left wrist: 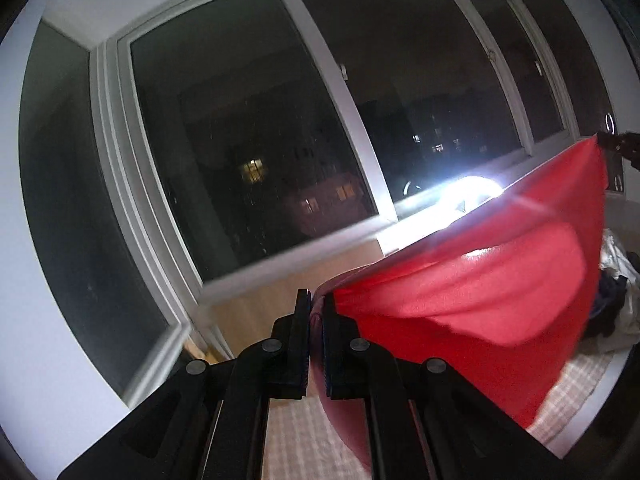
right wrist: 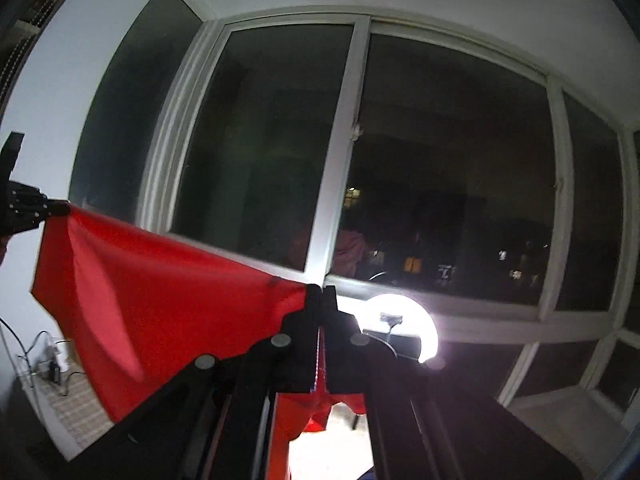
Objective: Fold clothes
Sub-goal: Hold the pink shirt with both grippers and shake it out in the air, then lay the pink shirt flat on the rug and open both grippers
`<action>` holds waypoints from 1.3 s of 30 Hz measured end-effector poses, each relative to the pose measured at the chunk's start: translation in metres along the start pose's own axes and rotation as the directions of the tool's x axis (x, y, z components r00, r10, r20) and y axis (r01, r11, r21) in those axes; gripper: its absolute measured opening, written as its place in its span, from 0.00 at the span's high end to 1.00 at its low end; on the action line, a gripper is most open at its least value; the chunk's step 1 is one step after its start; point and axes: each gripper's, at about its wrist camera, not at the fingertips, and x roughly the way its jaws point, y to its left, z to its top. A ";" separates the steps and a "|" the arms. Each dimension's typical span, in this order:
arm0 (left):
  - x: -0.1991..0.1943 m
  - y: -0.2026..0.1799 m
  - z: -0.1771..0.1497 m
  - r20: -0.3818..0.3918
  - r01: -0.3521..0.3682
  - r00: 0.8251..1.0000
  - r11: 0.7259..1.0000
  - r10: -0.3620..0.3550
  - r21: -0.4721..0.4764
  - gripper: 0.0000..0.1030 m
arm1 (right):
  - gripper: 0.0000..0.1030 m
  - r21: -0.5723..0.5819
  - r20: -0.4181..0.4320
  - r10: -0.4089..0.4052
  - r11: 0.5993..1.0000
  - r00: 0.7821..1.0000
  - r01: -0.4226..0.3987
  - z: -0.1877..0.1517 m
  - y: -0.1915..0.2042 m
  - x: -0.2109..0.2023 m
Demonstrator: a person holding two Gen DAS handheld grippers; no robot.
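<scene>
The left hand-held gripper (left wrist: 316,300) is clamping one corner of a red cloth (left wrist: 480,292), its jaws together on the fabric, with a strip of cloth running back between the fingers. The right hand-held gripper (right wrist: 321,289) is pinching the opposite corner of the cloth (right wrist: 168,292), jaws pressed tight on a thin edge of fabric. Each gripper is showing at the edge of the other's view, at the far corner of the cloth. Between the two, the cloth is hanging in the air, its top edge pulled into a nearly straight line and the rest drooping in soft folds below.

Under the cloth, a bed with a pale checked cover (left wrist: 304,432) is lying. A heap of dark and light clothes (left wrist: 616,292) is sitting on it to the right in the left wrist view. Beyond, a ring lamp (right wrist: 404,324) is glaring white on the sill. A wide window (right wrist: 440,168) with white frames is filling the wall, dark outside, with a few lit windows far off. Cables and a plug (right wrist: 52,364) are lying by the wall at the left of the right wrist view.
</scene>
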 end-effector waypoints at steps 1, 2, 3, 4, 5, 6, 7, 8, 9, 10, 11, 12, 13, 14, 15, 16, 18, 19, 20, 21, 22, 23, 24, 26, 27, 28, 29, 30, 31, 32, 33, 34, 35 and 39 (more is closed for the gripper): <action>0.006 0.000 0.004 0.001 0.001 1.000 1.000 -0.001 0.005 0.96 | 0.99 -0.001 -0.012 -0.006 1.000 1.000 0.006 -0.004 -0.002 0.010; 0.018 -0.001 0.008 -0.003 -0.001 1.000 1.000 0.001 0.015 0.96 | 0.99 -0.002 -0.026 -0.012 1.000 1.000 0.012 -0.008 -0.003 0.021; 0.030 -0.001 0.011 -0.007 -0.002 1.000 1.000 0.002 0.025 0.96 | 0.99 -0.004 -0.040 -0.018 1.000 0.999 0.018 -0.012 -0.004 0.032; 0.046 -0.004 0.010 -0.020 0.007 1.000 1.000 -0.007 0.027 0.96 | 0.99 -0.005 -0.054 -0.023 1.000 0.998 0.023 -0.016 -0.006 0.043; 0.062 -0.007 0.009 -0.032 0.017 0.999 0.999 -0.016 0.029 0.96 | 0.99 0.003 -0.078 -0.021 1.000 0.997 0.022 -0.026 -0.009 0.056; 0.083 -0.012 0.004 -0.056 0.026 0.998 0.999 -0.024 0.038 0.96 | 0.99 0.012 -0.102 -0.019 1.000 0.995 0.020 -0.037 -0.012 0.070; 0.104 -0.017 -0.001 -0.079 0.035 0.996 0.998 -0.031 0.047 0.96 | 0.99 0.026 -0.140 -0.015 0.999 0.990 0.019 -0.053 -0.015 0.091; 0.127 -0.024 -0.010 -0.109 0.050 0.993 0.997 -0.044 0.054 0.96 | 0.99 0.038 -0.181 -0.018 0.999 0.983 0.026 -0.073 -0.017 0.113; 0.155 -0.031 -0.022 -0.151 0.070 0.987 0.996 -0.061 0.055 0.96 | 0.99 0.050 -0.223 -0.021 0.998 0.975 0.033 -0.094 -0.019 0.135; 0.182 -0.038 -0.033 -0.193 0.089 0.978 0.995 -0.077 0.055 0.96 | 0.99 0.061 -0.263 -0.024 0.997 0.964 0.041 -0.115 -0.021 0.157; 0.213 -0.047 -0.047 -0.237 0.105 0.967 0.993 -0.088 0.059 0.96 | 0.99 0.072 -0.304 -0.025 0.996 0.952 0.050 -0.135 -0.024 0.180; 0.245 -0.058 -0.063 -0.285 0.122 0.953 0.990 -0.099 0.066 0.96 | 0.99 0.071 -0.332 -0.036 0.996 0.942 0.063 -0.151 -0.025 0.194; 0.277 -0.069 -0.079 -0.332 0.140 0.937 0.987 -0.109 0.072 0.96 | 0.99 0.072 -0.376 -0.049 0.994 0.925 0.082 -0.173 -0.027 0.215; 0.306 -0.083 -0.095 -0.374 0.166 0.919 0.983 -0.127 0.075 0.96 | 0.99 0.072 -0.420 -0.062 0.992 0.906 0.101 -0.197 -0.030 0.238; 0.336 -0.099 -0.112 -0.414 0.187 0.900 0.978 -0.133 0.092 0.96 | 0.99 0.084 -0.460 -0.068 0.989 0.885 0.120 -0.220 -0.034 0.257; 0.366 -0.115 -0.128 -0.453 0.209 0.880 0.972 -0.139 0.107 0.95 | 0.99 0.085 -0.512 -0.087 0.985 0.855 0.151 -0.249 -0.038 0.282; 0.409 -0.147 -0.157 -0.527 0.250 0.834 0.963 -0.163 0.098 0.92 | 0.99 0.047 -0.591 -0.129 0.980 0.796 0.194 -0.290 -0.040 0.315; 0.431 -0.163 -0.171 -0.562 0.270 0.809 0.958 -0.173 0.093 0.92 | 0.98 0.026 -0.628 -0.150 0.977 0.764 0.214 -0.311 -0.041 0.331; 0.452 -0.179 -0.187 -0.599 0.292 0.780 0.952 -0.179 0.096 0.91 | 0.98 0.004 -0.663 -0.171 0.973 0.729 0.232 -0.331 -0.042 0.348; 0.473 -0.196 -0.203 -0.634 0.313 0.751 0.945 -0.183 0.098 0.91 | 0.98 -0.008 -0.704 -0.184 0.968 0.686 0.251 -0.349 -0.049 0.357; 0.484 -0.207 -0.214 -0.652 0.319 0.739 0.940 -0.168 0.119 0.91 | 0.93 -0.019 -0.746 -0.196 0.962 0.637 0.274 -0.368 -0.052 0.366; 0.489 -0.213 -0.220 -0.662 0.334 0.728 0.935 -0.179 0.115 0.91 | 0.87 -0.008 -0.772 -0.182 0.961 0.609 0.278 -0.380 -0.056 0.367; 0.494 -0.218 -0.227 -0.672 0.350 0.716 0.930 -0.189 0.112 0.91 | 0.85 0.005 -0.796 -0.166 0.960 0.582 0.281 -0.391 -0.060 0.368; 0.494 -0.217 -0.232 -0.674 0.370 0.707 0.924 -0.212 0.097 0.91 | 0.78 0.020 -0.801 -0.145 0.963 0.581 0.268 -0.398 -0.058 0.358; 0.489 -0.210 -0.232 -0.667 0.374 0.710 0.923 -0.226 0.086 0.91 | 0.76 0.021 -0.793 -0.146 0.964 0.591 0.265 -0.394 -0.060 0.348; 0.484 -0.203 -0.231 -0.660 0.379 0.712 0.922 -0.239 0.075 0.91 | 0.74 0.040 -0.786 -0.131 0.965 0.604 0.260 -0.390 -0.064 0.359; 0.477 -0.197 -0.225 -0.648 0.390 0.716 0.919 -0.259 0.064 0.91 | 0.73 0.076 -0.776 -0.101 0.965 0.623 0.251 -0.374 -0.070 0.354; 0.467 -0.184 -0.223 -0.634 0.392 0.723 0.919 -0.276 0.048 0.89 | 0.73 0.128 -0.760 -0.059 0.962 0.647 0.239 -0.359 -0.077 0.340; 0.457 -0.170 -0.220 -0.619 0.395 0.729 0.918 -0.292 0.032 0.85 | 0.70 0.181 -0.742 -0.017 0.957 0.670 0.225 -0.345 -0.084 0.326; 0.436 -0.152 -0.218 -0.598 0.390 0.743 0.921 -0.301 0.021 0.84 | 0.66 0.209 -0.726 0.004 0.954 0.688 0.215 -0.337 -0.087 0.310; 0.421 -0.139 -0.217 -0.582 0.381 0.755 0.924 -0.302 0.016 0.84 | 0.64 0.233 -0.709 0.022 0.951 0.705 0.205 -0.329 -0.090 0.295; 0.404 -0.125 -0.216 -0.568 0.370 0.765 0.929 -0.302 0.005 0.84 | 0.63 0.258 -0.691 0.040 0.946 0.722 0.194 -0.321 -0.093 0.279; 0.387 -0.108 -0.215 -0.556 0.356 0.774 0.934 -0.303 -0.014 0.84 | 0.63 0.282 -0.673 0.058 0.942 0.737 0.183 -0.313 -0.097 0.263; 0.318 -0.058 -0.222 -0.537 0.290 0.794 0.954 -0.286 -0.079 0.84 | 0.63 0.375 -0.591 0.125 0.917 0.797 0.135 -0.284 -0.108 0.193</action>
